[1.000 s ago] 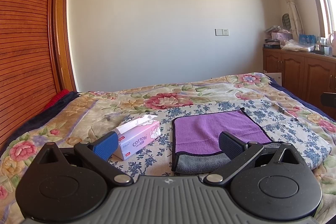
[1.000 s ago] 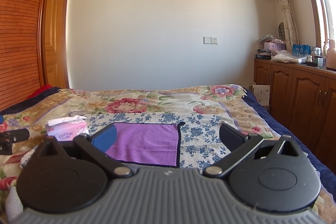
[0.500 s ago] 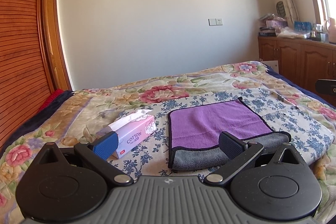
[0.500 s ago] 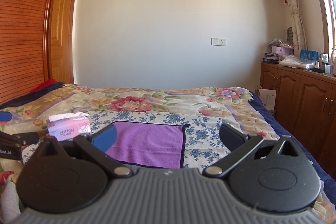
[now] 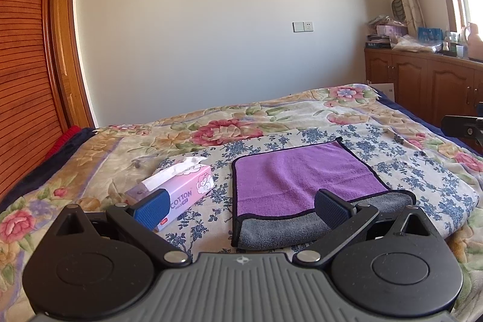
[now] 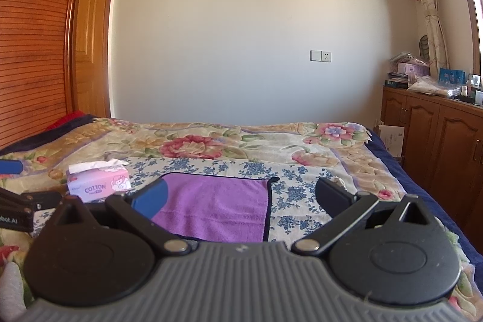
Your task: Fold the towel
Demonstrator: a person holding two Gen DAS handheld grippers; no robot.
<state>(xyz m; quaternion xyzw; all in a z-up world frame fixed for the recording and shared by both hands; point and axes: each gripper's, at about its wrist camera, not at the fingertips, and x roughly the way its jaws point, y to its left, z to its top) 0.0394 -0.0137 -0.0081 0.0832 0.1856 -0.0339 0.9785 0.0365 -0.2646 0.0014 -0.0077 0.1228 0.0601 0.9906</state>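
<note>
A purple towel (image 5: 299, 177) with a dark border lies folded on the flowered bedspread, a grey strip (image 5: 280, 228) of its underside showing along the near edge. My left gripper (image 5: 241, 208) hovers open above the towel's near edge, holding nothing. The same towel (image 6: 217, 204) shows in the right wrist view, its right edge between the fingers of my right gripper (image 6: 241, 199), which is open and empty above the bed. The left gripper's fingertips (image 6: 10, 166) poke in at that view's left edge.
A pink tissue box (image 5: 178, 190) marked COTTON sits on the bed left of the towel, also in the right view as tissue box (image 6: 98, 181). Wooden cabinets (image 6: 434, 135) with clutter on top line the right wall. A slatted wooden wardrobe (image 5: 24, 65) stands left.
Both grippers have lifted and drawn back a little, so the towel and tissue box sit lower and farther in each view. The towel lies as before. Both stay open.
</note>
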